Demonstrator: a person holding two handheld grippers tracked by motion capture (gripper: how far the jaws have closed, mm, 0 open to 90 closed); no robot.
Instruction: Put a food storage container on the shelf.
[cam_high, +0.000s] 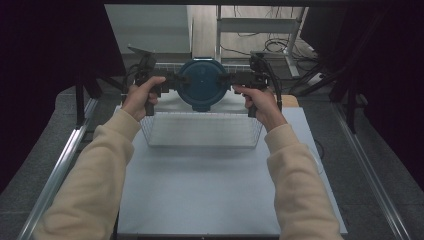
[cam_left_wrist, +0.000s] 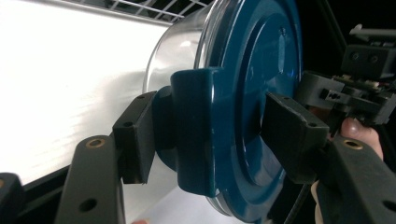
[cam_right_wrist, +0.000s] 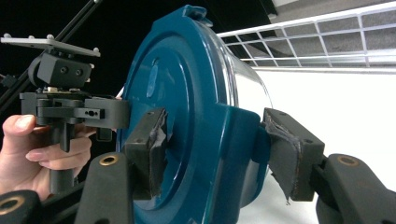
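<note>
- Container (cam_high: 202, 84) with blue lid (cam_left_wrist: 243, 93) hangs tipped on its side above the wire basket (cam_high: 200, 131), toward 12 o'clock on the worktop (cam_high: 210, 190).
- Left tool (cam_high: 167, 82) is clamped on its 9 o'clock latch, right tool (cam_high: 237, 80) on the 3 o'clock latch.
- Lower both hands evenly; uneven squeeze could twist it loose.
</note>
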